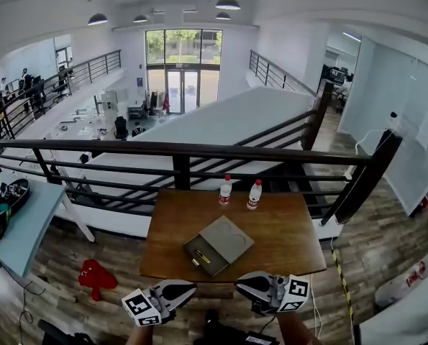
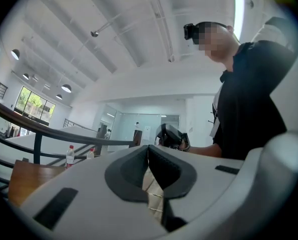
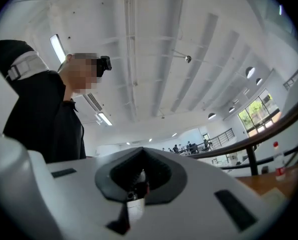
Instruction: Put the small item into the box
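Both left tool (image 1: 193,287) and right tool (image 1: 238,283) are closed, empty; box (image 1: 228,237) lies diagonally, drawer (image 1: 196,247) near-left.

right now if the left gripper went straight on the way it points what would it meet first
Probably the right gripper, which sits almost dead ahead of the left gripper in its own view; depth is unclear.

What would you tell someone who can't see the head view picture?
A wooden table by a balcony railing holds a flat box and two red-capped bottles. The left gripper and right gripper hover at its near edge.
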Available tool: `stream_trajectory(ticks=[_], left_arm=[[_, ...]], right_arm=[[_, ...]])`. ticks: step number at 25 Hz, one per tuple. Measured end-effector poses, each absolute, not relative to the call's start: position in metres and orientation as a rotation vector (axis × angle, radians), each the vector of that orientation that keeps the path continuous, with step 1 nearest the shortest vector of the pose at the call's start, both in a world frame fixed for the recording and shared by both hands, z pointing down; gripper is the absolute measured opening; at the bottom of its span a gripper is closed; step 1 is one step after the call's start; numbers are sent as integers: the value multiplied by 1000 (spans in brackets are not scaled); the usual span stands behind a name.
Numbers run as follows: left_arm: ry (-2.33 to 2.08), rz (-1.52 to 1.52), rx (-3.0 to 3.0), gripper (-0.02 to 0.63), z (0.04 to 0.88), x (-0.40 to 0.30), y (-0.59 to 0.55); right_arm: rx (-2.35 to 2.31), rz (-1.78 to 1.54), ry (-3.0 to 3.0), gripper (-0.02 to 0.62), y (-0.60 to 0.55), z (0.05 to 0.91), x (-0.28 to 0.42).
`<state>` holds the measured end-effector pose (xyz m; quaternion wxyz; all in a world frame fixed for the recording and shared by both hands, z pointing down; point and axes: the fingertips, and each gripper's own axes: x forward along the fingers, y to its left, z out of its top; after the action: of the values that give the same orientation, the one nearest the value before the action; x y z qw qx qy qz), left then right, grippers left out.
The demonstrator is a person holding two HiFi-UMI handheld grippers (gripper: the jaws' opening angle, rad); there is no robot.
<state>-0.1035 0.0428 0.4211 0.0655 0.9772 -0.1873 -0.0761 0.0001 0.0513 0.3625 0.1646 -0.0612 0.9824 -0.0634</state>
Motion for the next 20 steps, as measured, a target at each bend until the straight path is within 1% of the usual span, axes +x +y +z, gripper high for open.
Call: stream_trajectory(ticks=[4, 7, 10, 13, 16, 20], left_arm=[[-617, -304, 2924, 17, 411, -90, 86], [-649, -309, 2909, 17, 415, -67, 125], [-732, -265, 2924, 17, 417, -49, 152], [-808, -300, 2916, 17, 405, -28, 169], [-852, -340, 2870, 17, 412, 0, 189], [-901, -320, 2800, 17, 434, 43, 230]], right_arm=[[-51, -135, 2818, 11, 110, 356, 6], [30, -93, 2794, 11, 144, 349, 26], [91, -83, 2759, 11, 164, 346, 46], [123, -125, 2764, 11, 175, 344, 66], [175, -179, 2783, 11, 198, 359, 93], [281, -246, 2807, 11, 240, 387, 131]])
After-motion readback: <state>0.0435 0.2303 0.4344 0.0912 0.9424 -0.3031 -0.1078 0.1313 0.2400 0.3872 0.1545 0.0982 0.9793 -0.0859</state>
